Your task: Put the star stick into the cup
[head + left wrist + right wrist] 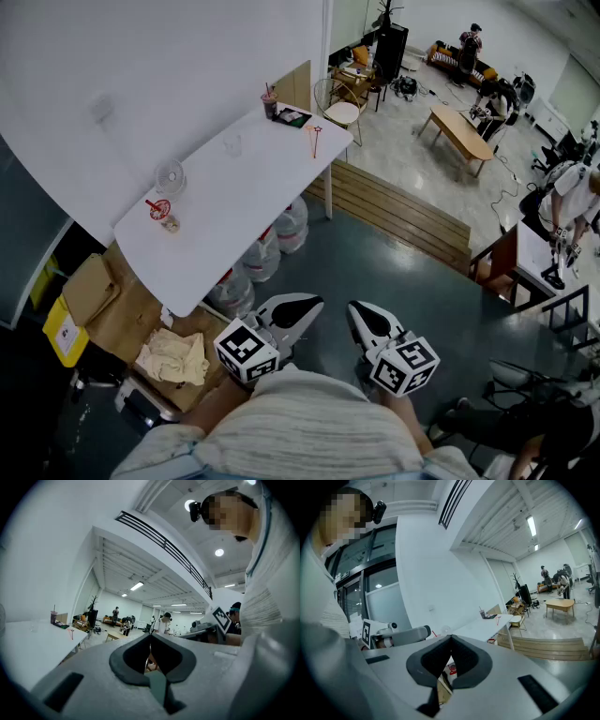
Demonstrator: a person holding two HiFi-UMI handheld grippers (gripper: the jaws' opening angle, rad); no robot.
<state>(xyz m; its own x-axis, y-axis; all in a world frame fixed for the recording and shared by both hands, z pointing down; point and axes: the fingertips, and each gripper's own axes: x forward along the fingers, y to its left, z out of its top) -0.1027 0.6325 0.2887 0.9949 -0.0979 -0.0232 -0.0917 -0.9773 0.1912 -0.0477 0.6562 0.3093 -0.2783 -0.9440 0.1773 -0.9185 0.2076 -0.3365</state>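
Observation:
The star stick (314, 139), thin and red with a star at its top, lies near the far right edge of the white table (234, 216). A small clear cup (232, 145) stands mid-table, and a rounder clear glass (171, 176) stands further left. Both grippers are held close to the person's body, well short of the table. My left gripper (314, 303) is shut and empty, as is my right gripper (356, 309). The left gripper view shows the shut jaws, with the star stick (71, 632) small on the table at left. In the right gripper view the star stick (498, 618) is far off.
A dark drink cup with a straw (270, 103) and a flat dark pad (292, 116) sit at the table's far end. Water bottles (272, 246) stand under the table, with cardboard boxes (103, 300) to the left. A wooden platform (394, 214) lies to the right. People work in the background.

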